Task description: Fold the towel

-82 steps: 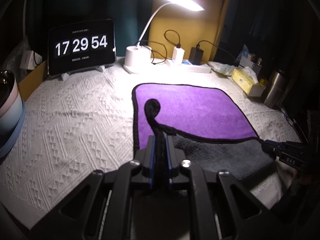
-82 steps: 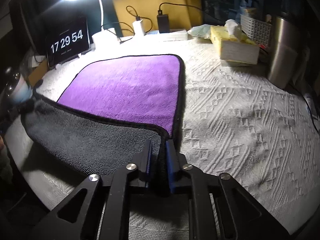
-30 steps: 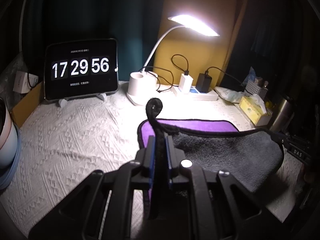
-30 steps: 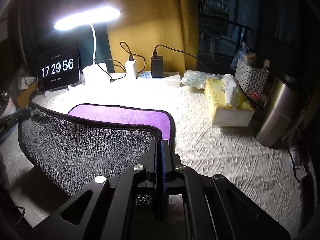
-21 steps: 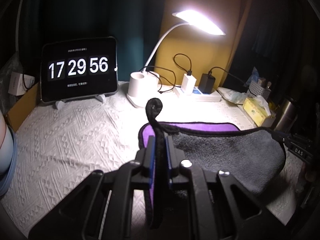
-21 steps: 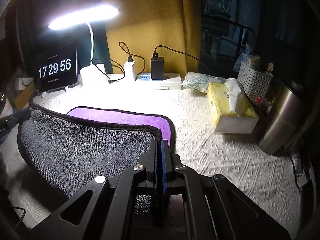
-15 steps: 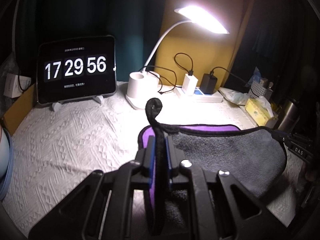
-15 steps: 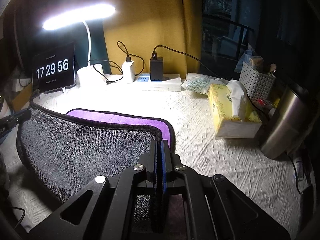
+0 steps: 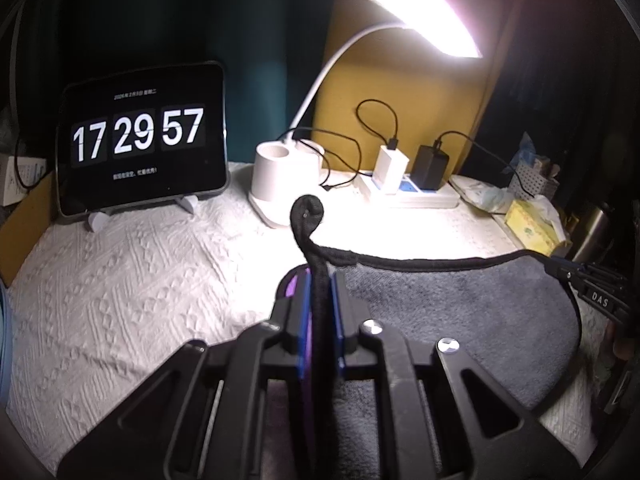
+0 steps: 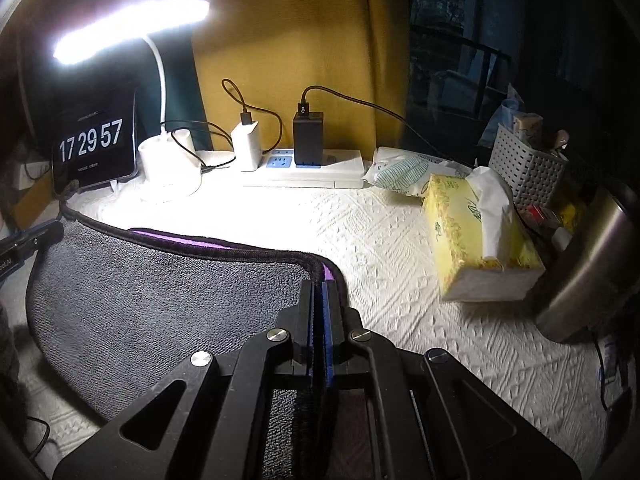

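The towel [image 9: 460, 312] is purple on one side and grey on the other, with a black hem. It is folded over so its grey side faces up, and only a thin purple strip [image 10: 176, 238] shows along the far edge. My left gripper [image 9: 319, 280] is shut on one near corner, whose hem curls up beyond the fingertips. My right gripper [image 10: 319, 286] is shut on the other near corner. Each gripper shows at the edge of the other's view, the right one [image 9: 576, 276] and the left one [image 10: 32, 240].
A white textured cloth [image 9: 132, 280] covers the table. At the back stand a tablet clock [image 9: 140, 140], a white desk lamp [image 9: 280, 176] and a power strip with chargers [image 10: 304, 168]. A tissue box [image 10: 476, 232], a white basket [image 10: 528, 168] and a steel flask [image 10: 588, 268] stand at the right.
Both grippers have carried the near edge of the towel up and forward over its far half. The grey underside now covers nearly all the purple side. The clock went from 17:29:54 to 17:29:57.
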Motion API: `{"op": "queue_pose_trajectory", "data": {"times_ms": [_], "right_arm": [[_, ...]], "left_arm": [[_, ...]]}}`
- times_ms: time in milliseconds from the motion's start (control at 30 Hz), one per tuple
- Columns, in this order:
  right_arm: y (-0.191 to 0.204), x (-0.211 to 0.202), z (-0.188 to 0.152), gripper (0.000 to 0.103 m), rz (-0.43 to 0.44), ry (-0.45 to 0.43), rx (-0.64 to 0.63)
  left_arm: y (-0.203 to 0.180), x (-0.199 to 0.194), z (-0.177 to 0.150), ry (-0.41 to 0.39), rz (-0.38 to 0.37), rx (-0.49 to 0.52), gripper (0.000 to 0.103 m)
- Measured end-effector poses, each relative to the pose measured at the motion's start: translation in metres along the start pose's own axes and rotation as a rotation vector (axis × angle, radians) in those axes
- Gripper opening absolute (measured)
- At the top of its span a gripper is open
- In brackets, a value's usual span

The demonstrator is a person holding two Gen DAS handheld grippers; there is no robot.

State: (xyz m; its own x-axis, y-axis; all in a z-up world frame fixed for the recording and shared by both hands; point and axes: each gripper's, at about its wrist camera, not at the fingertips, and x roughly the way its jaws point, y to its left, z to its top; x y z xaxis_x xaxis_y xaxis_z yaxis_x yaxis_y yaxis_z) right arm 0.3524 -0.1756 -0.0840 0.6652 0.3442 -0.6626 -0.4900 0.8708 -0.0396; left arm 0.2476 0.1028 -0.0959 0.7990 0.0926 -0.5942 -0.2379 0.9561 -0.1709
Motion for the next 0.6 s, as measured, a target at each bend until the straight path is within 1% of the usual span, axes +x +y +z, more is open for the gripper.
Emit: {"op": "queue_pose_trajectory", "data": {"times_ms": [467,533,600], "right_arm": [[-0.009,0.046,0.013,0.004,-0.003,0.022,0.006],[-0.010,0.051,0.014,0.004,-0.005,0.026,0.005],[-0.010,0.058,0.015,0.004,-0.006,0.031,0.004]], "left_arm": [[0.011,0.041,0.007,0.024,0.026,-0.017,0.010],[0.013,0.049,0.008,0.017,0.023,-0.010,0.010],[0.015,0.056,0.009,0.033,0.030,-0.016,0.010]]}}
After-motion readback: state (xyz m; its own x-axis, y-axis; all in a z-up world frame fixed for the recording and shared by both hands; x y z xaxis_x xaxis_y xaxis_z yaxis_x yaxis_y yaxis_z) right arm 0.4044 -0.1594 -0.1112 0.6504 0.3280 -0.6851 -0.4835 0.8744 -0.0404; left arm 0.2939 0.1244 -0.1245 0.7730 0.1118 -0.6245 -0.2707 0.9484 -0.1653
